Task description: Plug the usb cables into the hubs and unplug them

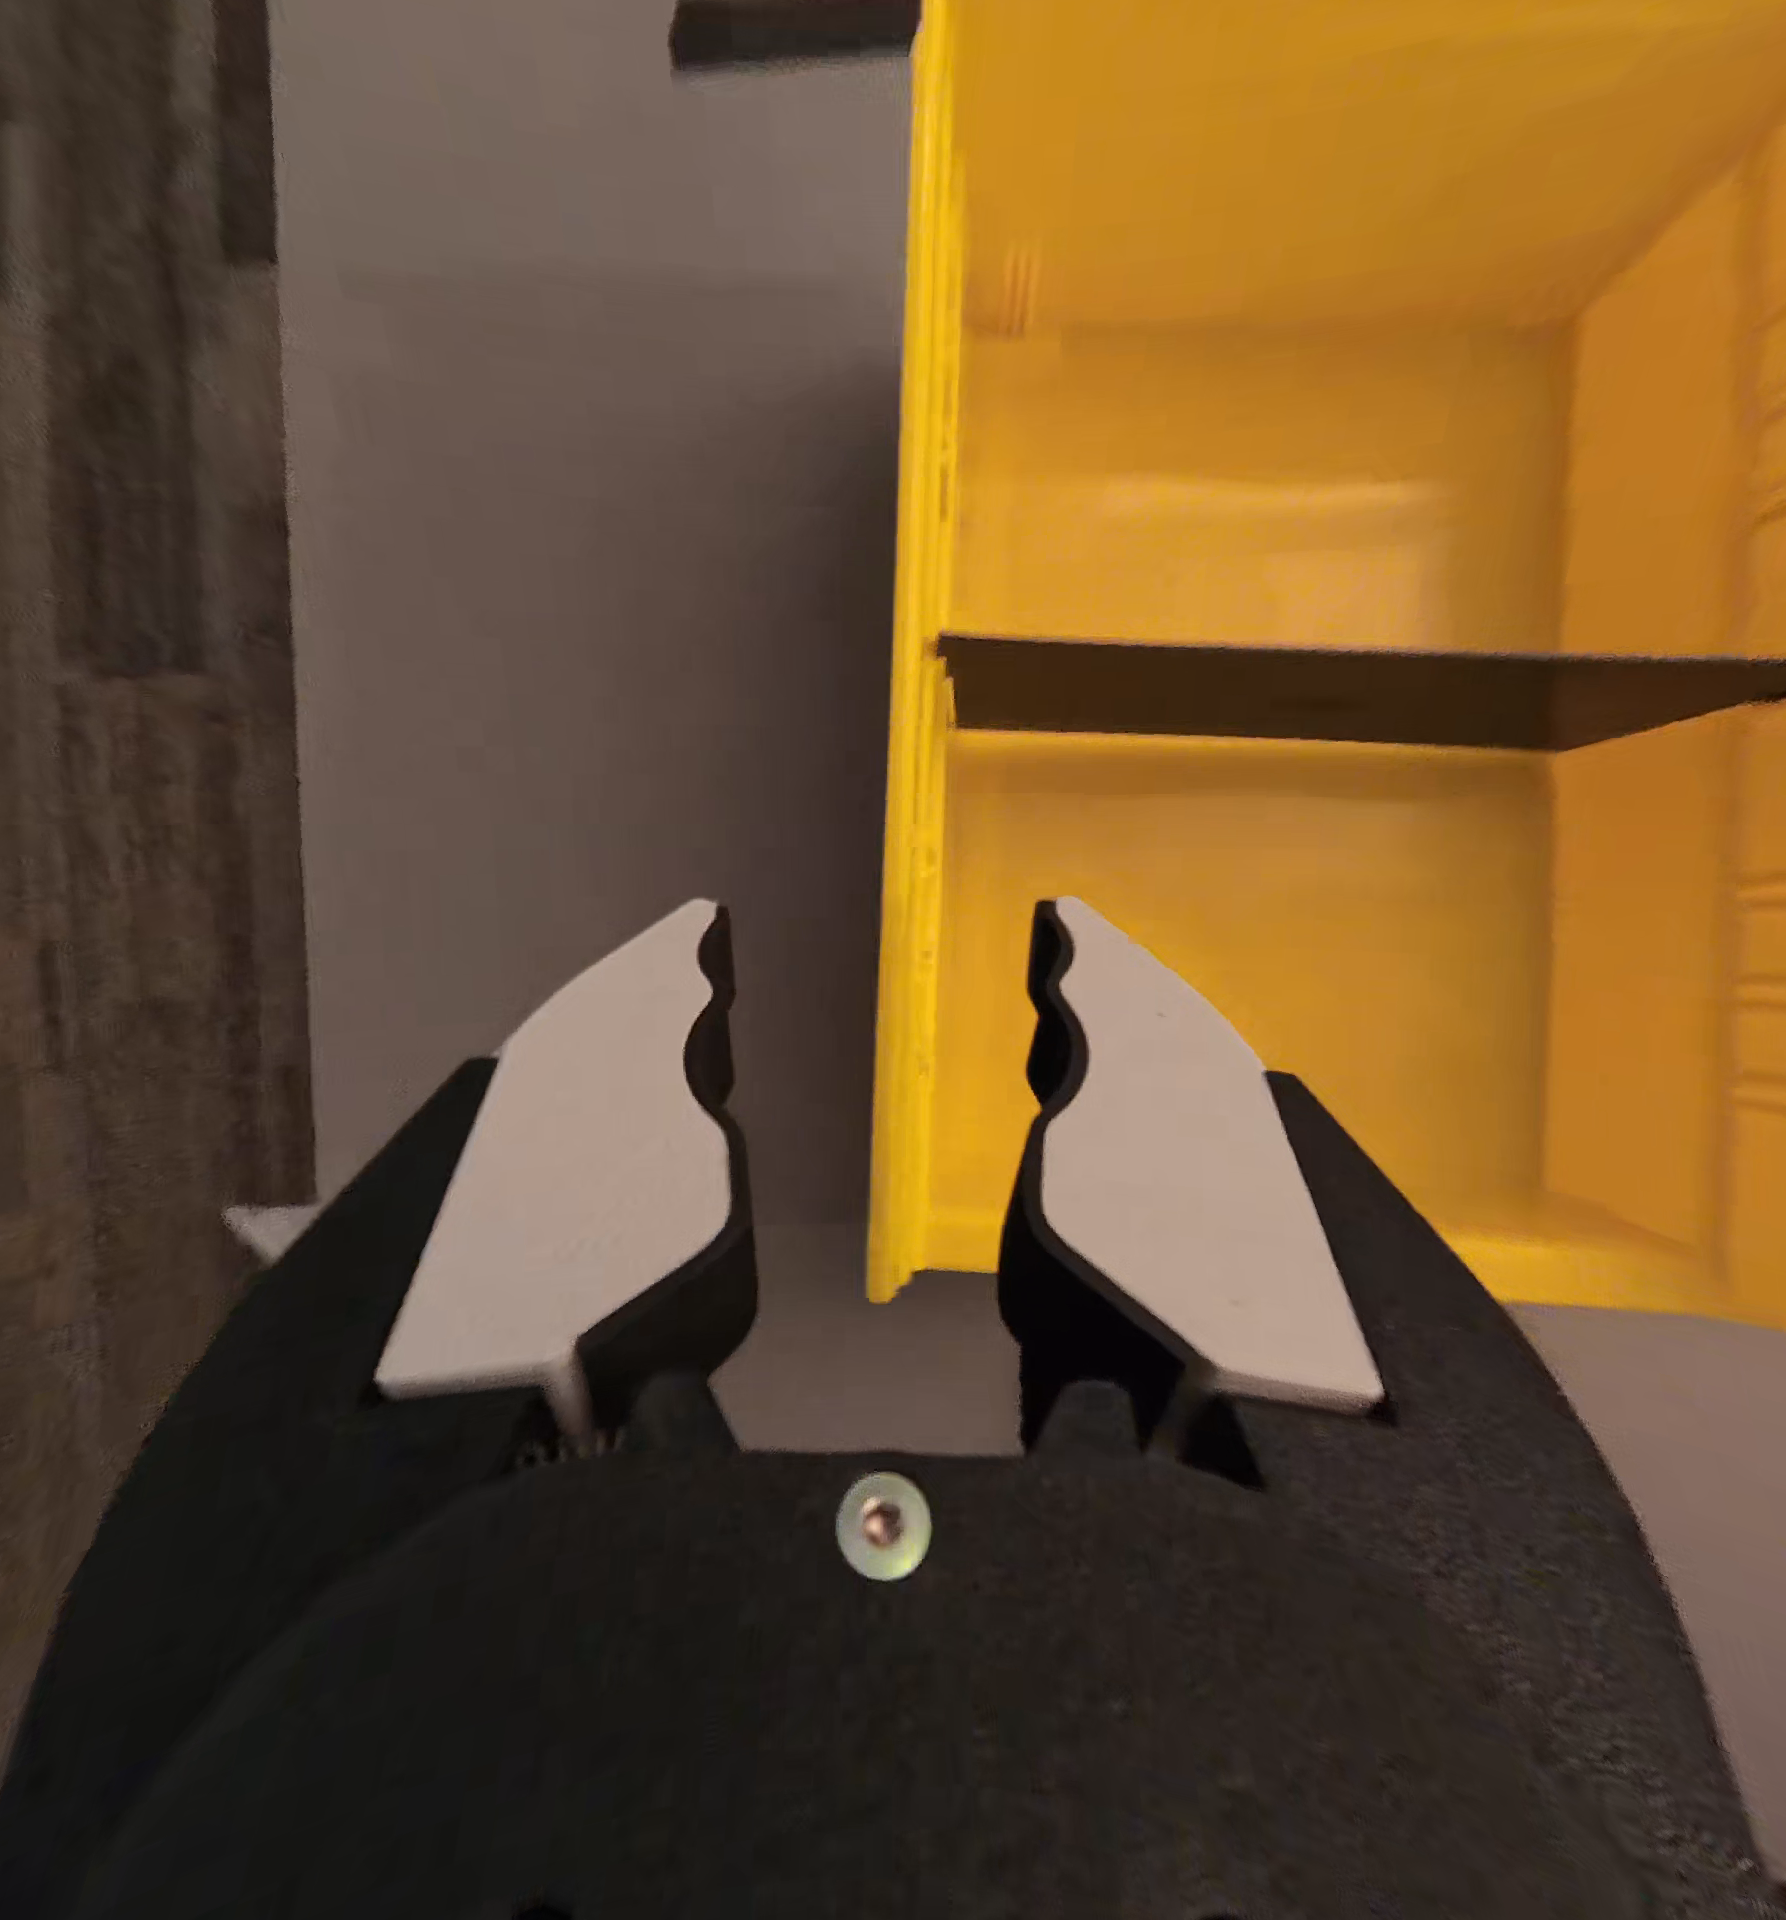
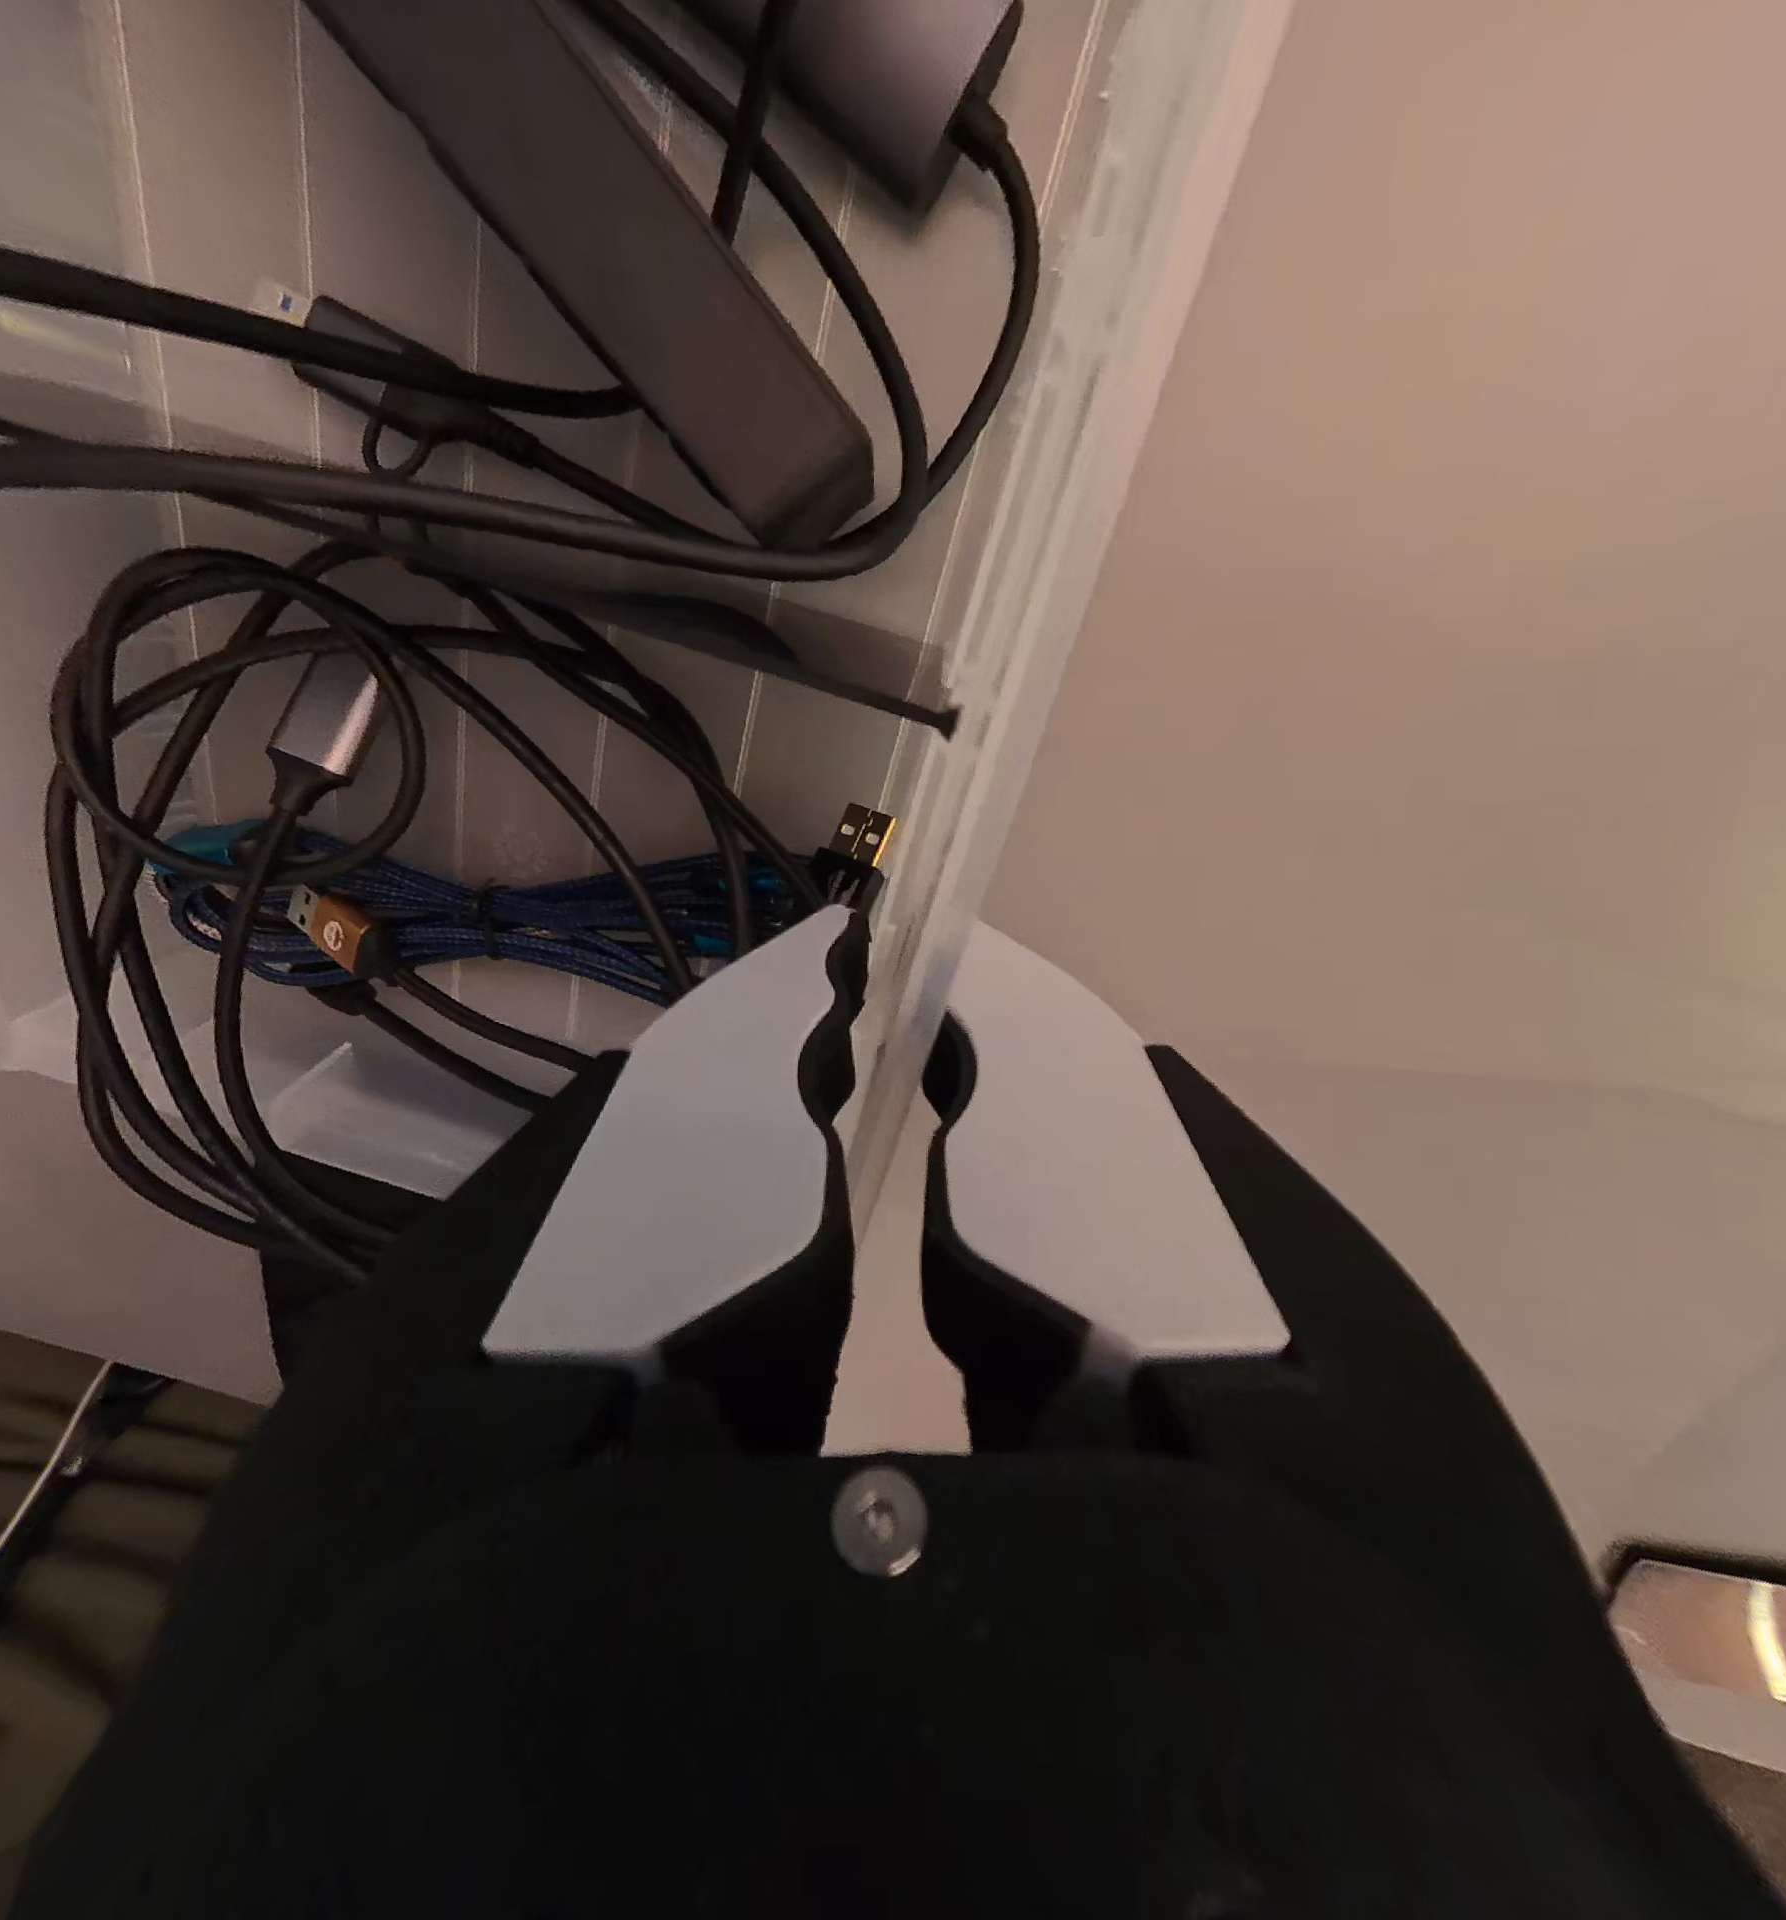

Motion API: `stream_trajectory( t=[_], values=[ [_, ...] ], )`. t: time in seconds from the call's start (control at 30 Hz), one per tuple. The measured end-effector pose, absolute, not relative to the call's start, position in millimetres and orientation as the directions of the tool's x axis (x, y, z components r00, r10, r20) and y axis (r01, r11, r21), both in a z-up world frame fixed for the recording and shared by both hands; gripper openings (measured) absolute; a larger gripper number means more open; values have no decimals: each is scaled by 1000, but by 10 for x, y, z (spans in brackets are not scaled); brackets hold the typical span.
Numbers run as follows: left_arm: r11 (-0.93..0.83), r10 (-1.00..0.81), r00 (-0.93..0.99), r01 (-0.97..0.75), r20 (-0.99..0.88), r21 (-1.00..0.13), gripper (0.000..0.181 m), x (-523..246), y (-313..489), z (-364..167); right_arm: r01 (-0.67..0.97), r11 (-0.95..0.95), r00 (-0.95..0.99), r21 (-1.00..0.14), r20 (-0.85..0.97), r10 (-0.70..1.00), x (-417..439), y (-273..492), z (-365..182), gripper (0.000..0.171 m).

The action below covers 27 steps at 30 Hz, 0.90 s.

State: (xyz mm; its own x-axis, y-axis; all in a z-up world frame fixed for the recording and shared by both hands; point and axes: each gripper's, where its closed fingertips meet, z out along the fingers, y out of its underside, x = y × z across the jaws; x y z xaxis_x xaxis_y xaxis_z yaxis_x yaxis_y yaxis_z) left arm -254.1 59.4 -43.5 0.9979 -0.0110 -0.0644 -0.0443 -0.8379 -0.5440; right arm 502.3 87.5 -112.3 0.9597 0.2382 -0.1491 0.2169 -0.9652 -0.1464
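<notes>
I'm at the very start: nothing is plugged in yet that I can see, and the step in hand is picking up a first plug. My right gripper [image 2: 899,935] sits astride the near wall of the clear bin [image 2: 1014,582], one finger inside and one outside. The jaws are nearly together with the wall between them, but whether they actually pinch it I cannot tell. My left gripper [image 1: 884,920] hangs with jaws apart and empty, facing a yellow bin [image 1: 1284,436], with no cable in its view.

The closest target is the gold plug [image 2: 865,836], inside the clear bin, hard against the wall and just beyond my inner fingertip. Its long axis runs along the wall and its metal end points away from me, toward the bin's far end. That is also roughly toward the hub [image 2: 608,260], which lies deeper in the bin. The hub's long body slants across the floor, with its near end close to the same wall.

Next I'd need to get both fingers inside the bin, clear of the wall, and close on the plug's black body — not the metal tip. The black cables [image 2: 141,831] coiled farther in will likely drag, so I'd lift slowly.
</notes>
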Motion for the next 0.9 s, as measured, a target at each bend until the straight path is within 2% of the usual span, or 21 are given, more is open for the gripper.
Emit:
stream_trajectory(
  t=[0.07, 0.17, 0.3, 0.57, 0.9],
  values=[
    [-872, -32, 991, -93, -132, -481, 57, -2619, 582, -585, 237, -961, 954, -142, -156, 258, 4936, 886, -1122, 9],
    [-915, -69, 982, -132, -173, -382, 49, -2635, 547, -784, 272, -953, 946, -135, -143, 290, 4822, 929, -1120, 9],
    [-960, -104, 985, -136, -140, -243, 15, -2546, 430, -1034, 305, -945, 940, -116, -121, 318, 4685, 944, -1120, 9],
    [-959, -106, 994, -101, 3, -263, 4, -2197, 414, -1046, 317, -947, 941, -54, -108, 322, 4391, 930, -1118, 9],
    [-931, -192, 976, -213, -99, -295, 13, -1760, 482, -1068, 347, -938, 932, -26, -99, 348, 4004, 969, -1120, 9]
  ],
)
